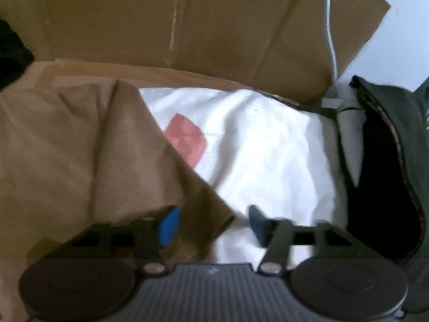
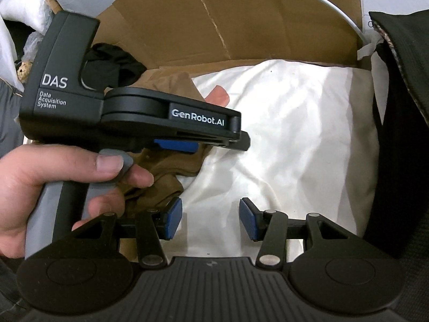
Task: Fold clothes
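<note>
Brown garment (image 1: 80, 147) rumpled, draped over white cloth (image 1: 268, 147); left gripper (image 1: 211, 222) jaws spread astride its corner; right gripper (image 2: 210, 220) jaws spread, empty.

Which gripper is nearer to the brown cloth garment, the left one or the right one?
Left. The left gripper has the brown cloth garment between its jaws; the right gripper hangs over the white sheet, beside the garment's edge.

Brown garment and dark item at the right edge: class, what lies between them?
Left wrist view: beyond the brown garment, a white cloth with a reddish patch, then a grey strip beside the dark item.
</note>
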